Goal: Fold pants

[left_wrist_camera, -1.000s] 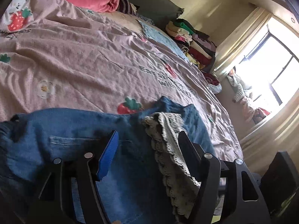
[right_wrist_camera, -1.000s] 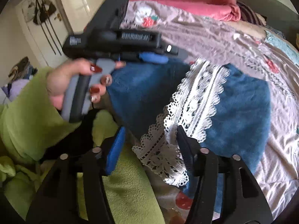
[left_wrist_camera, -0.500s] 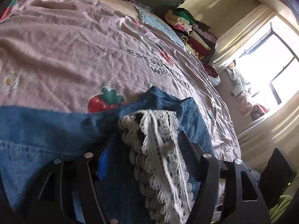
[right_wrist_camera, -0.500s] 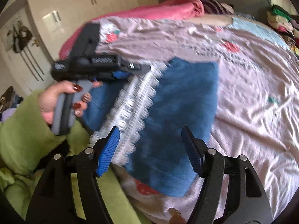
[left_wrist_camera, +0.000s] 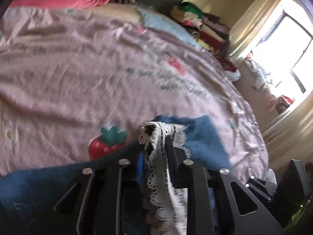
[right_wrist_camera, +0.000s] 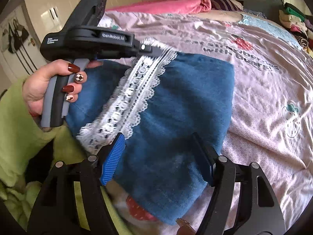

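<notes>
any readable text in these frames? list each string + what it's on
"Data Acquisition System": small white label at the rear of the left gripper body.
"GenRobot.AI": raised lettering on the side of that gripper, soft, so the reading is uncertain.
"Eat strawberries with bears": dark print on the pink bedspread, creased, so partly inferred.
Same bedspread print in the left wrist view: too blurred to read.

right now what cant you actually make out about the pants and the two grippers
- Left wrist view: left gripper closing with the lace trim between its fingers; blur hides whether the pads press it yet.
- Right wrist view: right gripper open; the pants run under its frame, near edge hidden.
- Waistband: in neither view.
</notes>
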The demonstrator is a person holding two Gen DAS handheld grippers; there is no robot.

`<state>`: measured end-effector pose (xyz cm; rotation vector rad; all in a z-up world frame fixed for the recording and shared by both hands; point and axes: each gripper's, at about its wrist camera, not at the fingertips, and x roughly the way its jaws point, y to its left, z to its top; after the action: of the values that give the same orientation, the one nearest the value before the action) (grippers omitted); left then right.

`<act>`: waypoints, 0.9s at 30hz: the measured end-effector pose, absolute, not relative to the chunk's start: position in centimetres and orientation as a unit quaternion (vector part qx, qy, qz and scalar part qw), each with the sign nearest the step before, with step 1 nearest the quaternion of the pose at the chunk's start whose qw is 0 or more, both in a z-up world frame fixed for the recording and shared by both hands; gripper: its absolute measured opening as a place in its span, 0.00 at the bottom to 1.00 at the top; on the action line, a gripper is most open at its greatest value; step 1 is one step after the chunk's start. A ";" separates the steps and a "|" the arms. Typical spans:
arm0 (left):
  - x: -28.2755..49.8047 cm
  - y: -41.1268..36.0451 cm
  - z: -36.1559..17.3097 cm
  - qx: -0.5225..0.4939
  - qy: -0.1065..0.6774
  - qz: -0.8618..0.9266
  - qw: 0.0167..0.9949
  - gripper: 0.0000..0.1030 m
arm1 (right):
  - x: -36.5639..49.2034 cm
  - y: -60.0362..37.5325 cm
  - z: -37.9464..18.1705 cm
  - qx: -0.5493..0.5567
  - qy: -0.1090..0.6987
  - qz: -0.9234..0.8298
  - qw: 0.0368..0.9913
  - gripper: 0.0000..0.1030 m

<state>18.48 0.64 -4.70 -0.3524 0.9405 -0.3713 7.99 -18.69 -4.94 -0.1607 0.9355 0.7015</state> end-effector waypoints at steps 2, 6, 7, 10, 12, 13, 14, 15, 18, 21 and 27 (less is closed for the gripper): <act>18.0 1.1 -5.3 -0.176 0.448 -0.170 0.860 0.36 | 8.0 -18.6 -5.6 -0.080 0.447 0.326 0.829 0.61; 17.2 2.1 -5.5 -0.180 0.442 -0.160 0.864 0.49 | 7.8 -18.5 -5.9 -0.088 0.446 0.323 0.830 0.62; 16.7 2.4 -5.2 -0.184 0.437 -0.156 0.866 0.59 | 7.7 -18.6 -5.7 -0.085 0.445 0.322 0.831 0.63; 15.3 3.1 -4.1 -0.188 0.419 -0.151 0.875 0.76 | 7.7 -19.1 -5.1 -0.070 0.444 0.318 0.835 0.68; 14.0 3.6 -3.1 -0.171 0.409 -0.137 0.886 0.82 | 7.5 -19.5 -4.7 -0.064 0.441 0.314 0.838 0.70; 13.7 3.7 -2.8 -0.169 0.407 -0.133 0.888 0.88 | 7.4 -19.6 -4.5 -0.065 0.440 0.313 0.839 0.71; 13.0 3.9 -2.3 -0.167 0.403 -0.128 0.891 0.92 | 7.3 -19.7 -4.3 -0.067 0.438 0.309 0.842 0.72; 12.5 4.1 -2.0 -0.165 0.400 -0.125 0.893 0.93 | 7.3 -19.8 -4.2 -0.067 0.436 0.308 0.843 0.72; 11.4 4.3 -1.2 -0.156 0.398 -0.112 0.897 0.95 | 7.0 -19.9 -3.6 -0.068 0.430 0.306 0.847 0.76; 10.4 4.3 -0.8 -0.153 0.397 -0.109 0.898 0.95 | 6.6 -20.0 -2.9 -0.069 0.420 0.307 0.851 0.77; 8.6 4.2 -0.4 -0.151 0.399 -0.104 0.898 0.96 | 6.0 -20.9 -1.7 -0.065 0.403 0.299 0.862 0.78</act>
<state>8.60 4.20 -0.38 -0.3117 0.8261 -0.2163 6.05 -20.94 -1.72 -0.1367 0.8449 0.6276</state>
